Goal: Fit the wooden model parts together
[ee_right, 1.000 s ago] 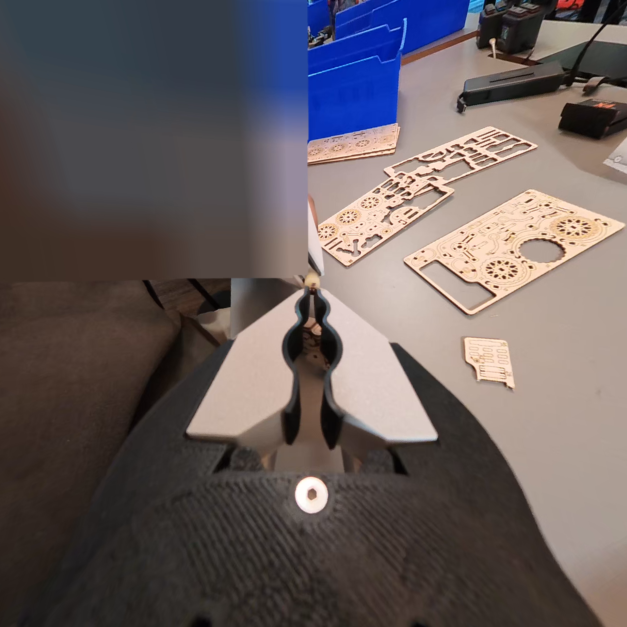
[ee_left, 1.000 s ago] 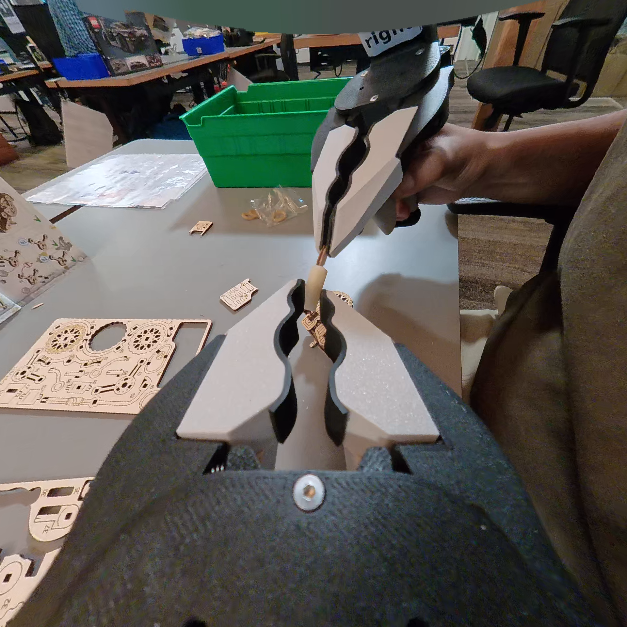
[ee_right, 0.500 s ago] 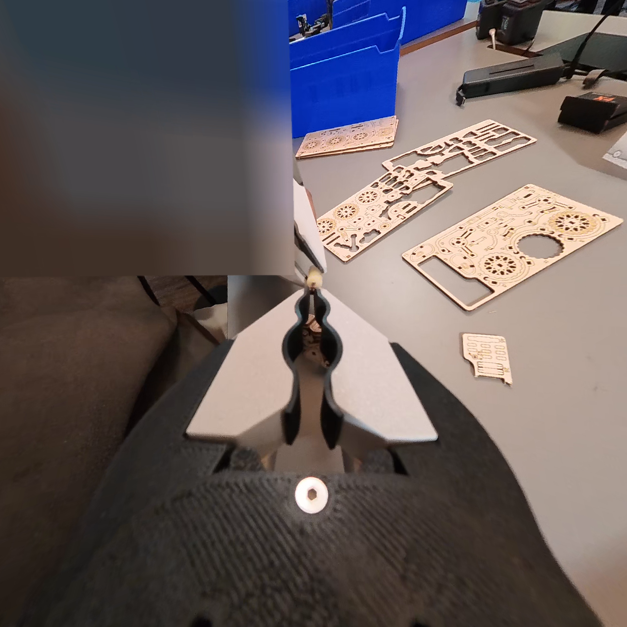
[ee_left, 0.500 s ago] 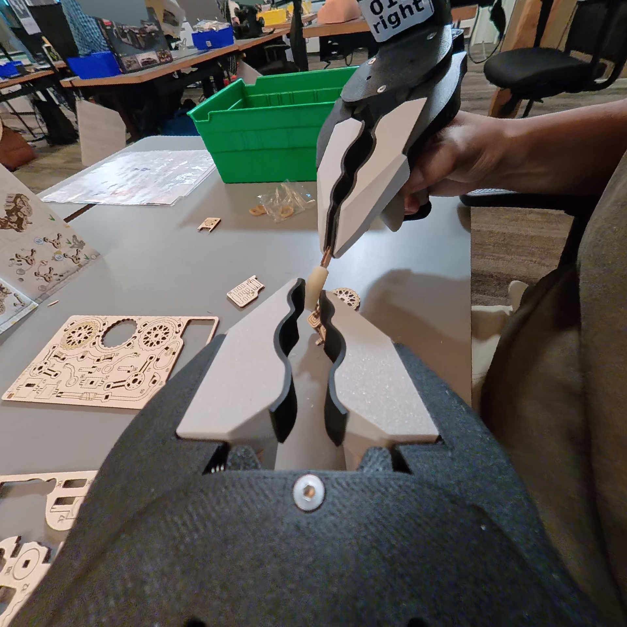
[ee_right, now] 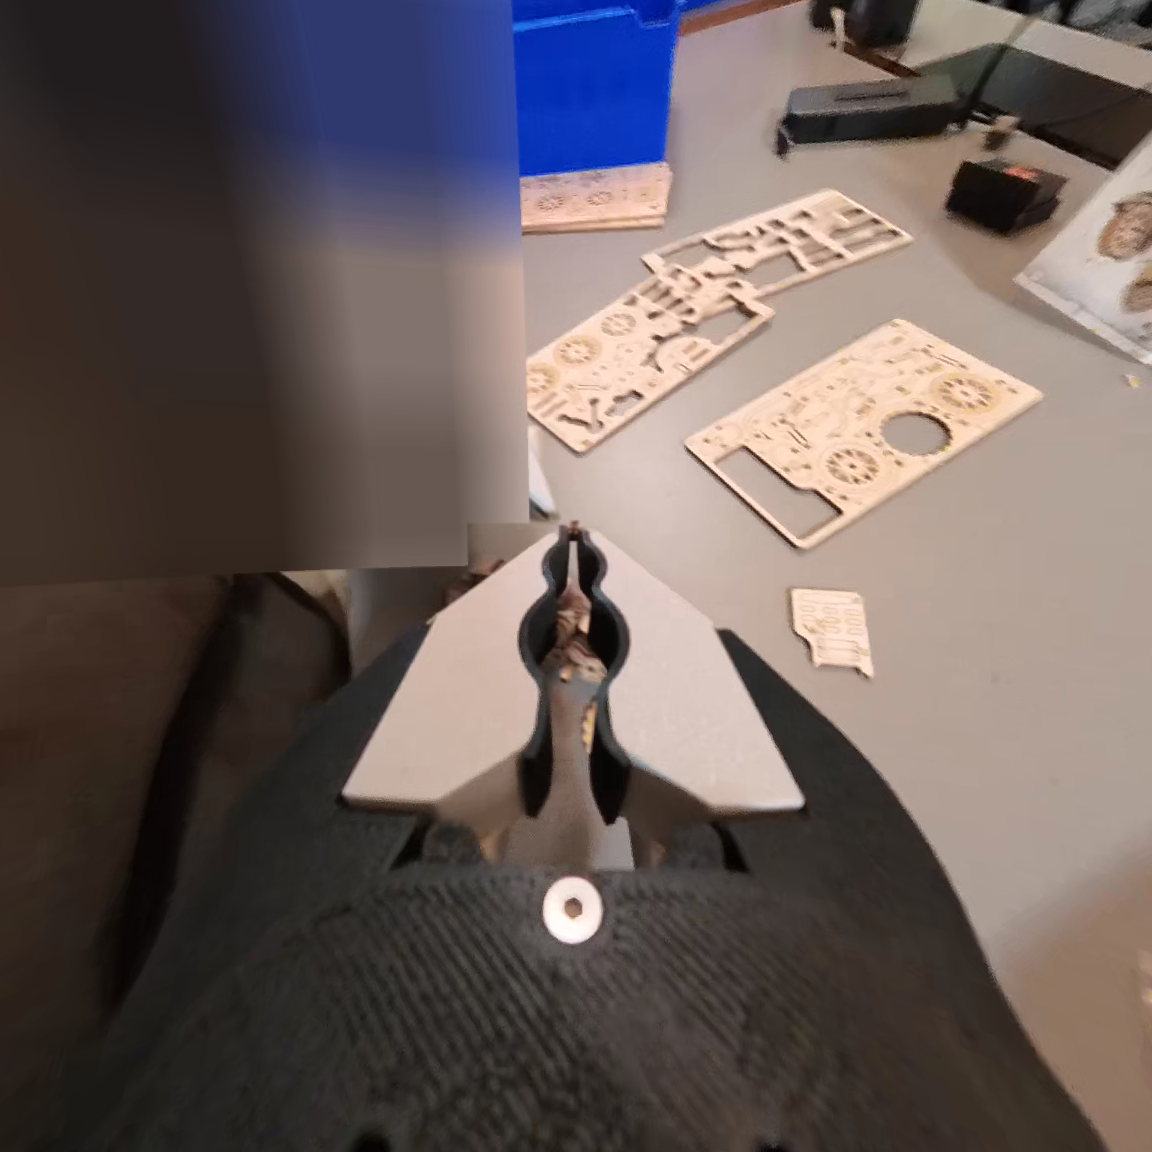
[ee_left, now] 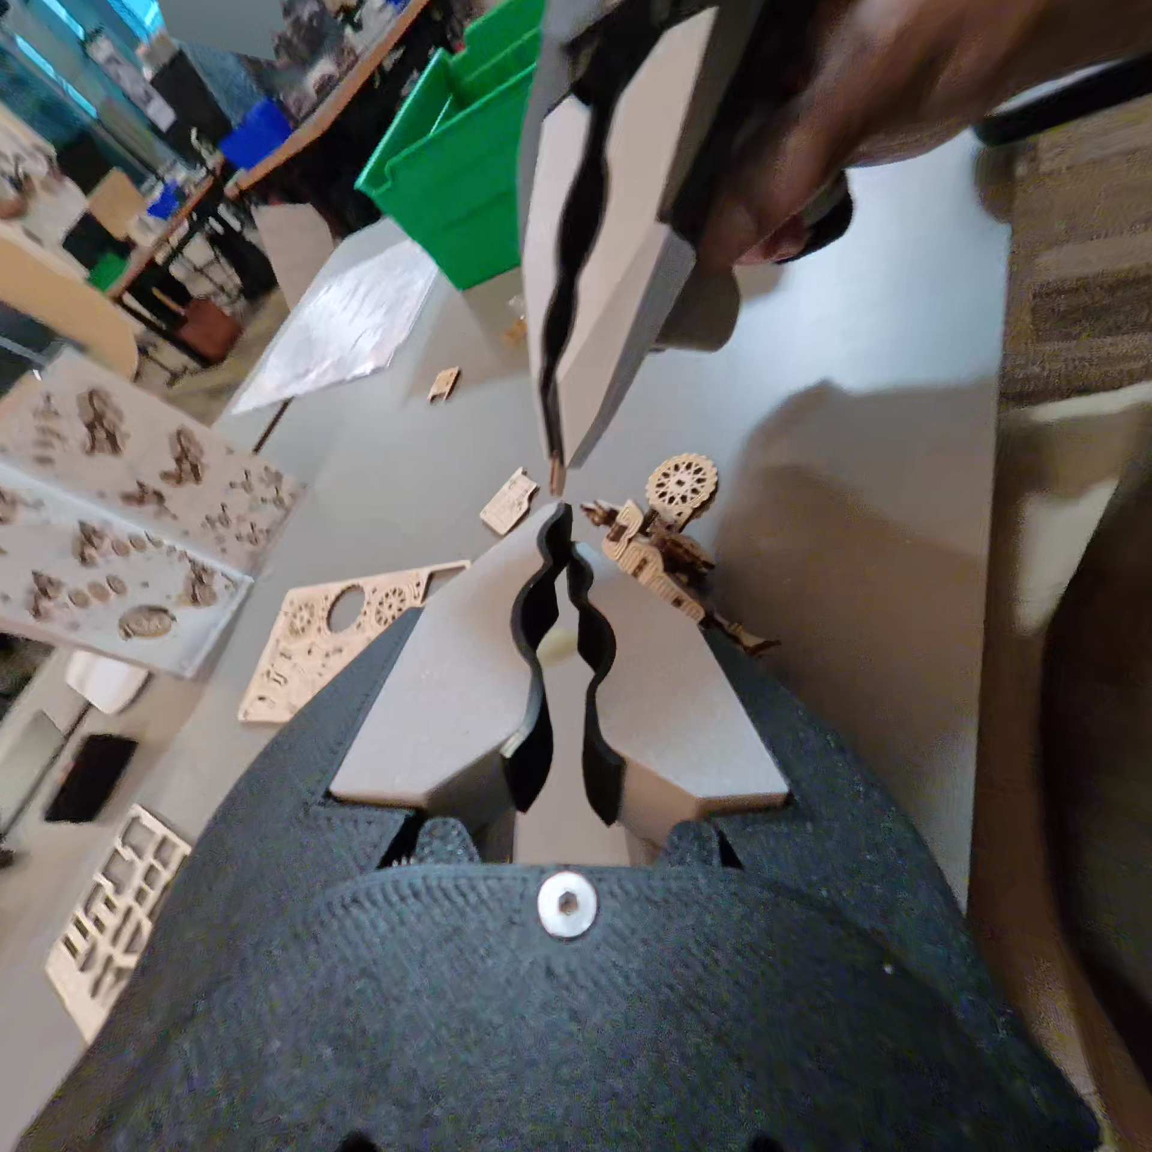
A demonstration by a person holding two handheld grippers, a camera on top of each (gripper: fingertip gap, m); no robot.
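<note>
My left gripper (ee_left: 566, 530) is nearly shut, tilted over the grey table (ee_left: 841, 561). A small cream piece (ee_left: 556, 645) sits far back between its fingers. My right gripper (ee_left: 556, 458), also in its own view (ee_right: 572, 535), is shut on a thin wooden stick (ee_left: 555, 481). The stick's end hangs just above my left fingertips, apart from them. A partly built wooden model (ee_left: 654, 552) with a gear wheel (ee_left: 681, 483) lies right of my left gripper. It shows through the right gripper's gap (ee_right: 573, 623).
Laser-cut wooden sheets (ee_right: 863, 430) (ee_right: 645, 361) (ee_left: 349, 623) lie on the table. Small loose parts (ee_left: 508, 508) (ee_right: 832, 633) lie nearby. A green bin (ee_left: 461, 168), a blue bin (ee_right: 592, 93), a booklet (ee_left: 124, 511) and black devices (ee_right: 873, 115) stand around. The table edge (ee_left: 997, 436) is at right. Left and right tips are no more than a few centimetres apart.
My left gripper has tilted and closed further. The cream piece has gone from its tips to deep between the fingers. The stick has come off the cream piece.
</note>
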